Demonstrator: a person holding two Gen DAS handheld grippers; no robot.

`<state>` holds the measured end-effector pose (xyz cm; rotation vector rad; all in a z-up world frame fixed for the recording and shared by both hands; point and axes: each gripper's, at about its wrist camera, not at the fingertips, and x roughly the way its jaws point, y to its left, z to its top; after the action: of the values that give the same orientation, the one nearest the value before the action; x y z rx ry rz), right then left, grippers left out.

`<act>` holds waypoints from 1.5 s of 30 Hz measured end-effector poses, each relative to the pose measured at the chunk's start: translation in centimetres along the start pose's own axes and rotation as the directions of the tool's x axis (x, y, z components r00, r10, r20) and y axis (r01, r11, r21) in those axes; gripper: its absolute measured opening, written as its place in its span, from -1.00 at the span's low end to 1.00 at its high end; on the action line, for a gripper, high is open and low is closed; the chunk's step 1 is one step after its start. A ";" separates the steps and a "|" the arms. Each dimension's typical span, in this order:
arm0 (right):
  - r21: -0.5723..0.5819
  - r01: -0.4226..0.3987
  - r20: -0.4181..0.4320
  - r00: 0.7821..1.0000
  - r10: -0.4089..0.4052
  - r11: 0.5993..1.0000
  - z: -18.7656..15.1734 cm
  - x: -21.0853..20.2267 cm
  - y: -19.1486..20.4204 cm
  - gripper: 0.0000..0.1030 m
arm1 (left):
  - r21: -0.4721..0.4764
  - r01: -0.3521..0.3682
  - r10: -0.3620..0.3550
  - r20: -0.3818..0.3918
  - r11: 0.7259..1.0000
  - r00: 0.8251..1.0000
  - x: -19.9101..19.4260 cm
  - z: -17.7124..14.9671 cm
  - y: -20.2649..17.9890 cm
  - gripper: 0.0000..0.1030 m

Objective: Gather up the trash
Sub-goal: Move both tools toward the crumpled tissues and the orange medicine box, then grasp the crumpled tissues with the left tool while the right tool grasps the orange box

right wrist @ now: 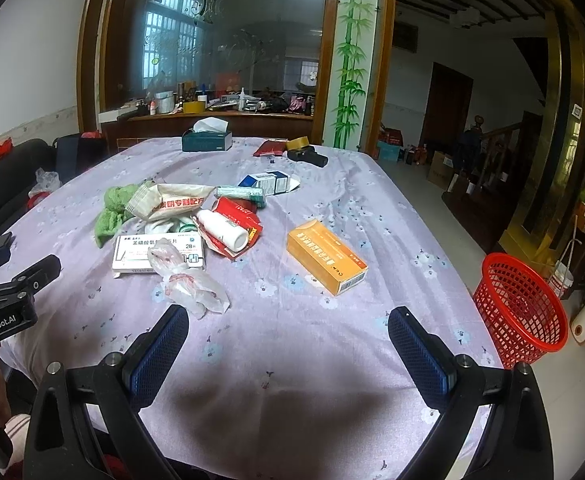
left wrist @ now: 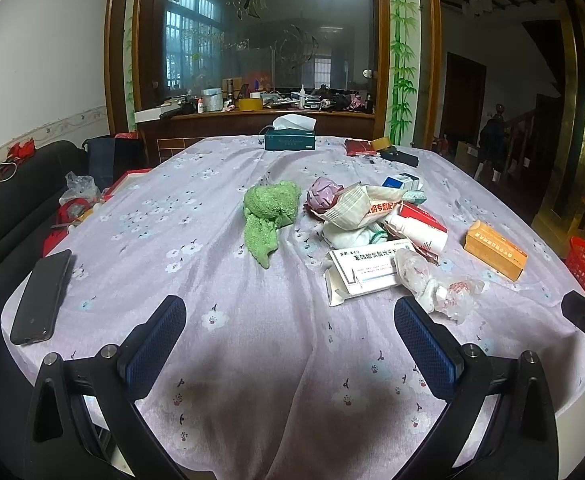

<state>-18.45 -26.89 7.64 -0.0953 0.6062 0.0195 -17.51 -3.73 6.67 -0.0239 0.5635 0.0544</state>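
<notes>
A pile of trash lies mid-table on the lilac floral cloth point(left wrist: 228, 280): a white medicine box point(left wrist: 366, 270), crumpled clear plastic point(left wrist: 440, 286), a white bottle point(left wrist: 416, 232), a red packet point(right wrist: 238, 210), a paper bag point(left wrist: 356, 204) and a purple wad point(left wrist: 322, 194). An orange box point(right wrist: 326, 256) lies apart to the right. A red mesh basket point(right wrist: 518, 308) stands on the floor right of the table. My left gripper point(left wrist: 290, 316) is open and empty, short of the pile. My right gripper point(right wrist: 288, 326) is open and empty above the near table edge.
A green cloth point(left wrist: 270, 212) lies left of the pile. A black phone point(left wrist: 42, 298) lies at the table's left edge. A tissue box point(left wrist: 290, 138), a red pouch point(left wrist: 358, 147), tape and a black case sit at the far end. A black sofa point(left wrist: 8, 208) stands to the left.
</notes>
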 end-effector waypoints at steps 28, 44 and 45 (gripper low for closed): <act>-0.142 -0.246 -0.318 0.929 0.191 0.959 6.8 15.8 -6.1 0.36 | 0.005 0.458 -0.430 -0.335 0.889 0.838 8.3 4.6 -6.9 0.32; -0.123 -0.288 -0.368 0.902 0.226 0.950 4.8 17.9 -6.7 0.03 | -0.014 0.421 -0.391 -0.399 0.907 0.829 12.3 3.9 -9.4 0.38; -0.104 -0.290 -0.354 0.905 0.237 0.951 4.8 17.3 -6.9 0.03 | 0.001 0.422 -0.386 -0.398 0.907 0.832 12.4 3.9 -9.8 0.38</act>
<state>-1.15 -33.45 2.26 -0.1685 0.9594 0.3211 -4.35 -12.84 3.40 -0.0680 0.9520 -0.4015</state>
